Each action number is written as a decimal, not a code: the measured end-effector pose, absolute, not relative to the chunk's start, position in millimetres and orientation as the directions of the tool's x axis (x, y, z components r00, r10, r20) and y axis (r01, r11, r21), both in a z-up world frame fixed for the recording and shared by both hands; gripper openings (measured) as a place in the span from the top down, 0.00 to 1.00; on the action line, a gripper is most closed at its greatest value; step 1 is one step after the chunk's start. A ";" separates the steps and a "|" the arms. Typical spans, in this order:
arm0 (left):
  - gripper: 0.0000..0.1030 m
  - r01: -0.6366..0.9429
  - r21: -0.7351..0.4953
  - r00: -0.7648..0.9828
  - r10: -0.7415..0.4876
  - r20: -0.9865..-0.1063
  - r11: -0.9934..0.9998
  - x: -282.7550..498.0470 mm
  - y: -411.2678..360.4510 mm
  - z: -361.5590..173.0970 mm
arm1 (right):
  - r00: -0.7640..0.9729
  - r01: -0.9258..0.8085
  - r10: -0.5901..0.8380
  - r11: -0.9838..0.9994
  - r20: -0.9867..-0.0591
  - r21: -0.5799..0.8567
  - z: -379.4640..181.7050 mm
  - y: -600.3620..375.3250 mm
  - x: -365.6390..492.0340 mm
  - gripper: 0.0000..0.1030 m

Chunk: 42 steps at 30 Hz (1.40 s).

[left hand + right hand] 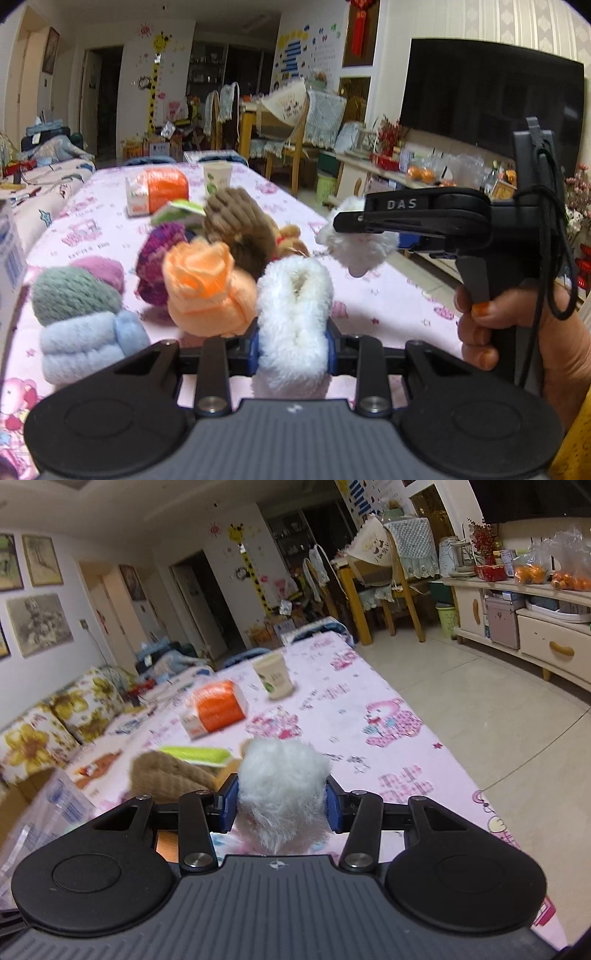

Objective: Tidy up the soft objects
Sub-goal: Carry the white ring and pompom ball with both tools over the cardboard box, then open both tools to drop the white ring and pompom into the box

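My left gripper (292, 349) is shut on a white fluffy roll (293, 295) just above the pink tablecloth. Beside it stand an orange roll (205, 284), a purple knit roll (157, 260), a brown ribbed roll (240, 229), a grey-green roll (72, 293), a light blue roll (83, 343) and a mauve roll (103, 271). My right gripper (282, 805) is shut on a white furry piece (282, 786), held in the air; it also shows in the left wrist view (356, 243), to the right of the rolls. The brown roll (170, 775) lies left of it.
An orange tissue pack (159, 192) and a paper cup (217, 179) stand farther back on the table (388, 310). A clear plastic box (44, 819) sits at the left. The table's right edge drops to tiled floor (480, 709). Chairs and a TV cabinet (535, 627) lie beyond.
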<state>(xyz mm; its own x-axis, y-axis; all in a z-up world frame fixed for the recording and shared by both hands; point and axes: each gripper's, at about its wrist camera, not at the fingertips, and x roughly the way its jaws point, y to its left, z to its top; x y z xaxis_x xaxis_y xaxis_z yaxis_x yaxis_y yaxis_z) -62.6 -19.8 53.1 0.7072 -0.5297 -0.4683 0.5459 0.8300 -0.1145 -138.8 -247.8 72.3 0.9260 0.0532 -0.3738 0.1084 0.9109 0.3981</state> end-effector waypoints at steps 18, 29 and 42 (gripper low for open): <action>0.70 0.359 -0.130 0.871 -0.382 -0.308 0.924 -66.8 60.7 89.7 | 0.937 -0.075 0.227 0.874 -0.266 0.480 121.6 -200.7 -146.1 0.44; 0.70 0.000 -0.140 0.974 -0.032 -0.225 0.990 -56.3 139.5 106.8 | 0.864 -0.271 0.436 0.823 -0.250 0.499 139.3 -121.4 -106.6 0.44; 0.70 -0.337 -0.192 0.906 0.262 -0.331 0.922 -28.7 224.0 95.6 | 0.736 -0.440 0.618 0.747 -0.276 0.497 152.1 0.4 -42.7 0.44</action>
